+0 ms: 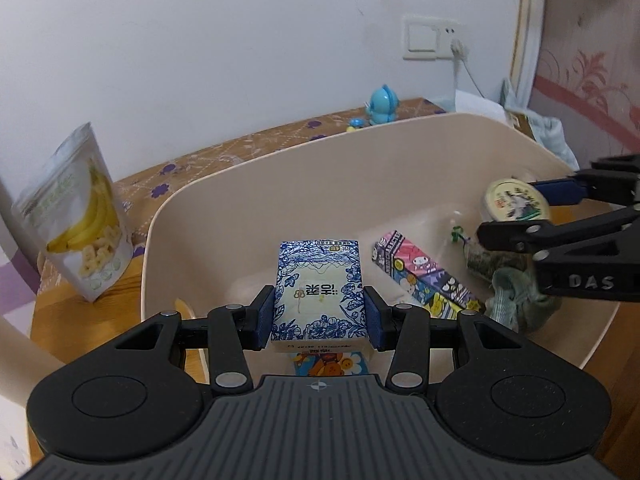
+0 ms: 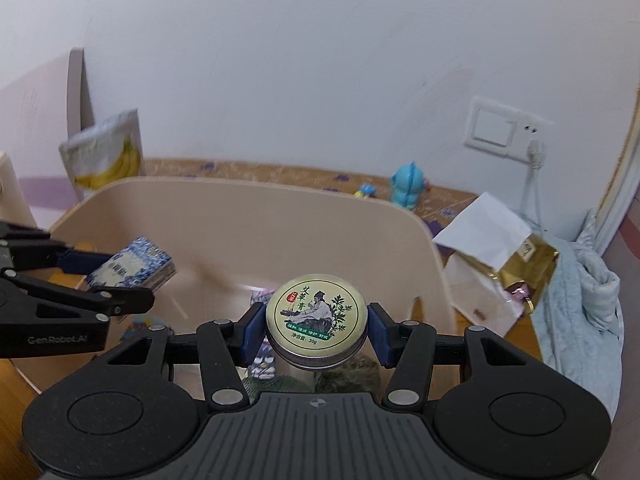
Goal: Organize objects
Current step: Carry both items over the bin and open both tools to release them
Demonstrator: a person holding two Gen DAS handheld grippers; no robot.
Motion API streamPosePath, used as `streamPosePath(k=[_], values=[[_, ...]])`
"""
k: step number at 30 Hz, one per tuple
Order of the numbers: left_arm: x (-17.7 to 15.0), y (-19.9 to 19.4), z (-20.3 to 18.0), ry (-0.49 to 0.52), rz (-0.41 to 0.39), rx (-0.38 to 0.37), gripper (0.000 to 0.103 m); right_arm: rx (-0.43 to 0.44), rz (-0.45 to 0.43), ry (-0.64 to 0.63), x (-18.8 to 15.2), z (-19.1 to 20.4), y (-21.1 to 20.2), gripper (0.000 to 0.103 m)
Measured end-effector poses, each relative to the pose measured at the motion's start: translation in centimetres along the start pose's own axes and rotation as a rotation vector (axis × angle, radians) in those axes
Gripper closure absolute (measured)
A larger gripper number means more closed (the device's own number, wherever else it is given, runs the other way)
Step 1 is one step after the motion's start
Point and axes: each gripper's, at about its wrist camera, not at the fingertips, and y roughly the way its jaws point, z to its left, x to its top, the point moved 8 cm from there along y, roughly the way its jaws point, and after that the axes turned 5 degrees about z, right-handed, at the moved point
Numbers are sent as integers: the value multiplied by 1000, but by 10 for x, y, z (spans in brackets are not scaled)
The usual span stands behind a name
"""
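The left gripper [image 1: 319,316] has its blue pads pressed against both long sides of a blue-and-white floral box [image 1: 318,292], holding it above the inside of a beige tub [image 1: 248,184]. Directly under the box, close to the gripper body, a small colourful card [image 1: 330,362] peeks out. Just right of the fingers, a cartoon-printed box [image 1: 424,276] lies slantwise on the tub floor, and farther right sits a greenish bundle [image 1: 508,300]. Well off to the left, outside the tub, a banana-chip pouch [image 1: 78,216] stands upright on the patterned tabletop [image 1: 240,148]. Beyond the far rim stands a blue toy figure [image 1: 382,104].

The right gripper [image 2: 317,330] clamps a round tin [image 2: 316,320] with a green illustrated lid between its pads, also over the tub's interior. Below the tin the cartoon-printed box and dark green stuff show, partly hidden. To the right of the fingers, outside the tub, lie a white paper [image 2: 484,232], a gold foil packet [image 2: 528,268] and a pale blue cloth [image 2: 580,304].
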Motion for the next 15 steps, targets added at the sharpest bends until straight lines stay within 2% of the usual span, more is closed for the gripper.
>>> streamPosePath(k=[8,12,13,14,15], values=[[-5,9,-2,38,97,-6,56,-3,89,-48,-6,12,17,52],[-7,10,0,29,112,4,56,-17,112,-59,-11,15,21,51],[-6,10,0,29,111,8,56,-19,114,-59,-12,15,22,43],[-6,8,0,29,105,14,55,-22,109,-59,-13,15,21,43],[-6,6,0,32,96,24,48,-16,102,-60,-13,15,20,41]])
